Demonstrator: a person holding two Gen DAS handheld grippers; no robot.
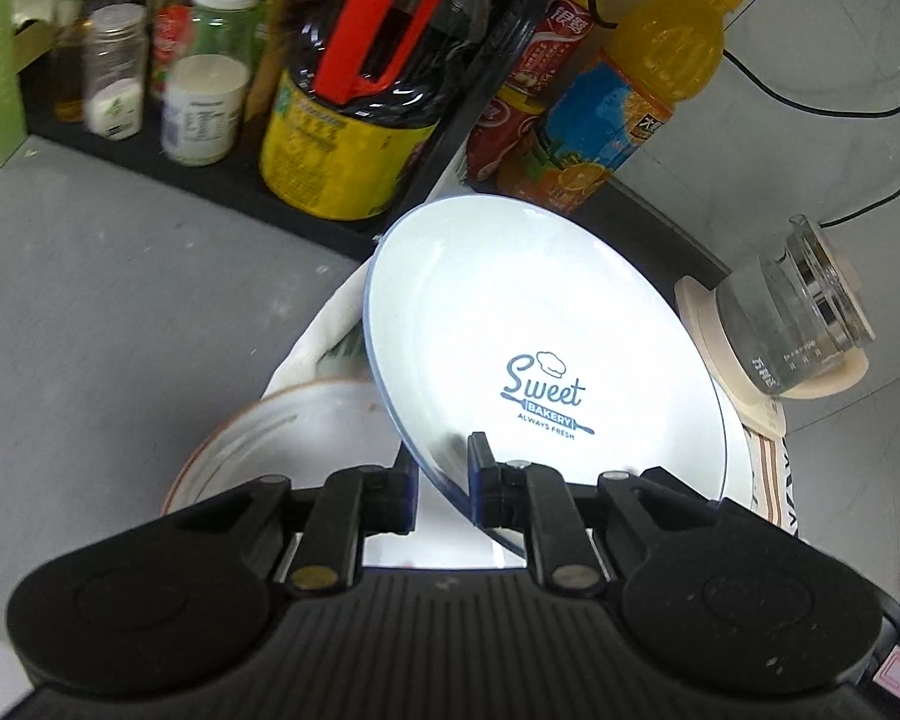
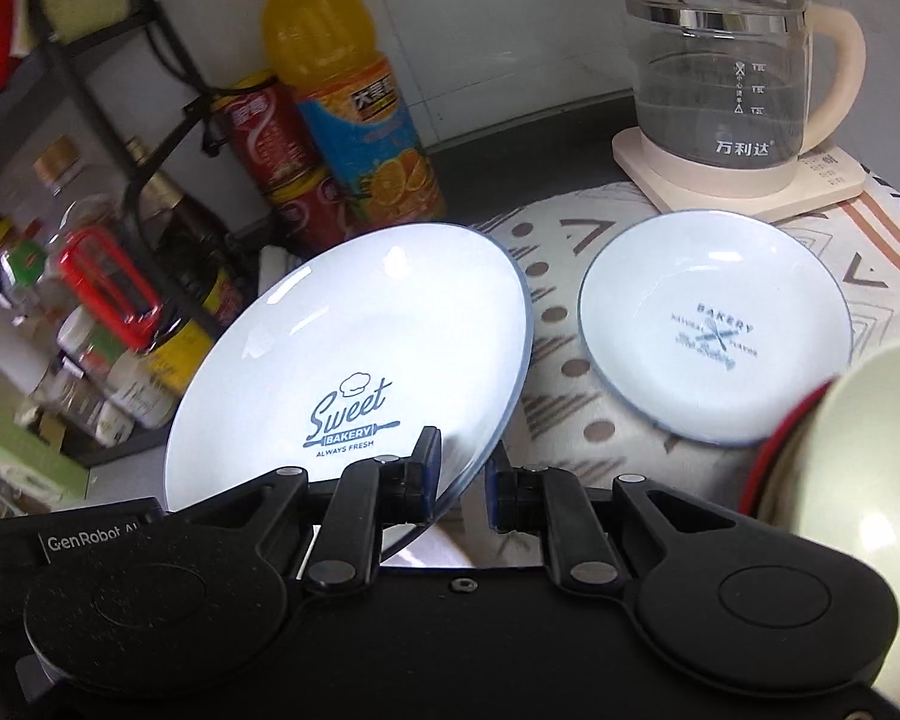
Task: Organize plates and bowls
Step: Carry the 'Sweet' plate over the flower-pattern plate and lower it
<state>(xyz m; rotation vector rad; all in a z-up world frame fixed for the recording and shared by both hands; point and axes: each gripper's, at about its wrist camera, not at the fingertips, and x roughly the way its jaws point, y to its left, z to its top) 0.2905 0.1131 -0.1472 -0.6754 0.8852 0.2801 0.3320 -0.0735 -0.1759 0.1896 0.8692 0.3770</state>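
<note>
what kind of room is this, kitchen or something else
Most likely a home kitchen counter: a rack of oil and seasoning jars, a glass electric kettle on its base, and bakery-print plates on a patterned cloth.

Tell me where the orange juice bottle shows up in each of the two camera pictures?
Left wrist view: the orange juice bottle is at upper right, leaning, behind the Sweet Bakery plate.
Right wrist view: the orange juice bottle stands at upper left of centre, beside red cans.
Shared landmark: the glass kettle.
</note>
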